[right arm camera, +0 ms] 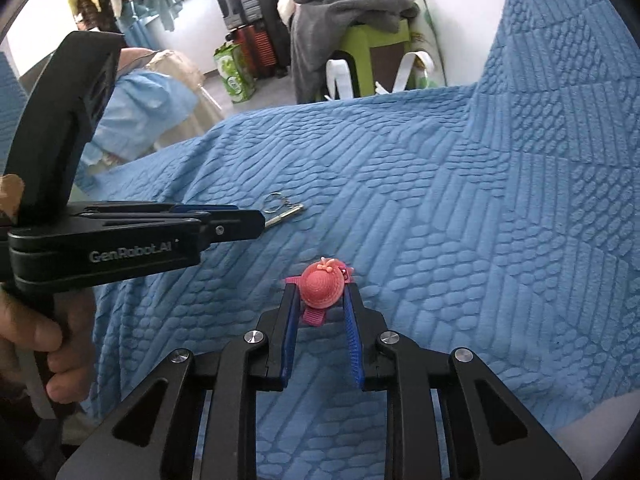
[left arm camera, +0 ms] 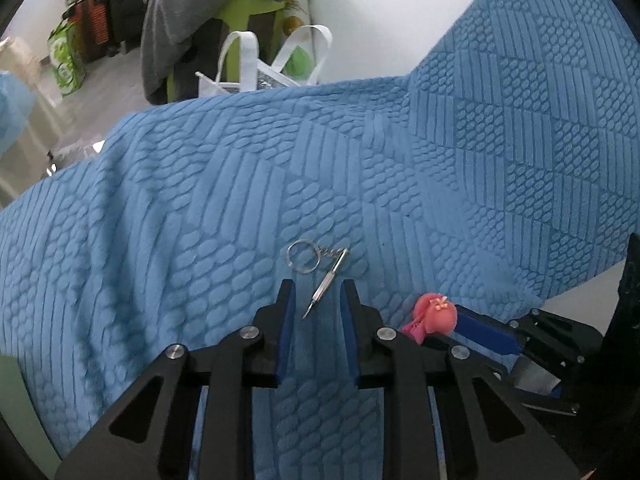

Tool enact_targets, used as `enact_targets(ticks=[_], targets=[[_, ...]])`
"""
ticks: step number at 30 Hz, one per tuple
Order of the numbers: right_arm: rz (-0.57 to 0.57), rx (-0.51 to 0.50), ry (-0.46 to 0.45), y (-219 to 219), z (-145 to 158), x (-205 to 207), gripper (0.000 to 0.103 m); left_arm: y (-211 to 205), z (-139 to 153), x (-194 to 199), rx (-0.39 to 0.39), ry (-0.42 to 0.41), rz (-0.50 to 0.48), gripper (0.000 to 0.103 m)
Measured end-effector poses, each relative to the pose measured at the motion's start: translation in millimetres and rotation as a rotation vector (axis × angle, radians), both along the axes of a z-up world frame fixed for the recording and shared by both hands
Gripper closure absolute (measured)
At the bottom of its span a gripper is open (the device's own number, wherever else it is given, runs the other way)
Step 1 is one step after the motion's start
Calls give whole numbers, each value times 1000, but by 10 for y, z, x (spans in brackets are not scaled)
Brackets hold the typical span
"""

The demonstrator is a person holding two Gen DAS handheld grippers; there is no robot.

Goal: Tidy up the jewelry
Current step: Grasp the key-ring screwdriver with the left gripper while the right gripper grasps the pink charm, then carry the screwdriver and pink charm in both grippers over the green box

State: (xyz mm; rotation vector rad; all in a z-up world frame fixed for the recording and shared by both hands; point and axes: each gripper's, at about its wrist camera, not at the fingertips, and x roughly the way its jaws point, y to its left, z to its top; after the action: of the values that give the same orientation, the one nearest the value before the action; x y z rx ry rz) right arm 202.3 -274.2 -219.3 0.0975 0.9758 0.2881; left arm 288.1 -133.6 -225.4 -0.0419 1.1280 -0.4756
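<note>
A pink hat-shaped hair clip (right arm camera: 322, 289) lies on the blue quilted cover (right arm camera: 440, 220), pinched between my right gripper's (right arm camera: 320, 300) narrowed fingers. Farther left, a small silver keyring tool (left arm camera: 320, 276) rests on the cover between my left gripper's (left arm camera: 318, 296) fingers, which stand slightly apart, not touching it.

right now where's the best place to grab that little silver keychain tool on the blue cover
Grip the thin straight shaft across its width, coming from above. It lies flat on the blue cover between the left hand-held gripper fingers; the ring and chain are floppy.
</note>
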Motion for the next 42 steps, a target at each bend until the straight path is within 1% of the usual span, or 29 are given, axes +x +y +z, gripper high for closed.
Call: enact_targets(ticks=[3,4,5,7,8,9,10,13,14,17,19,21,24,28,30,38,40,42], targets=[[-14,2,-1,-50,2,12,83,-71,-36,48,18,-2,-28,80],[-18,7,2,-64,0,15,83,-91,-34,49,29,-16,-34,80],[-19,8,5,-71,-5,18,83,-147,-35,47,59,-40,-54,80],[-23,2,5,-77,-5,5,83,-209,-43,41,69,-57,-80,80],[-25,0,5,-78,-4,-12,83,-223,-52,42,68,-59,-84,81],[-28,-4,5,-80,-5,-16,83,-251,-61,37,73,-66,-92,86],[-31,-6,4,-86,-4,-25,83,-261,-65,35,83,-73,-96,89],[-42,-10,2,-89,7,-42,83,-293,-69,8,106,-83,-106,92],[-44,-12,0,-88,16,-52,83,-319,-71,-17,130,-94,-117,98],[-49,-16,-4,-93,33,-57,83,-335,-62,-80,161,-114,-120,99],[-53,-18,-5,-105,47,-67,83,-322,-51,-102,177,-119,-85,99],[-58,-20,-8,-112,68,-83,83,-258,-47,-122,158,-116,-41,99],[-62,-19,-10,-120,90,-107,83,-175,-43,-162,128,-91,-3,99],[-64,-18,-15,-133,146,-161,83,-53,38,-256,77,-76,47,100],[-64,-15,-16,-130,167,-160,83,17,93,-302,38,-59,71,99],[-28,-14,-41,-3,369,-225,83,218,381,-563,-37,-59,133,99],[-3,-1,-53,32,482,-281,83,274,474,-622,-57,-51,137,99],[0,11,-68,31,590,-329,83,340,610,-702,-66,-64,143,99]])
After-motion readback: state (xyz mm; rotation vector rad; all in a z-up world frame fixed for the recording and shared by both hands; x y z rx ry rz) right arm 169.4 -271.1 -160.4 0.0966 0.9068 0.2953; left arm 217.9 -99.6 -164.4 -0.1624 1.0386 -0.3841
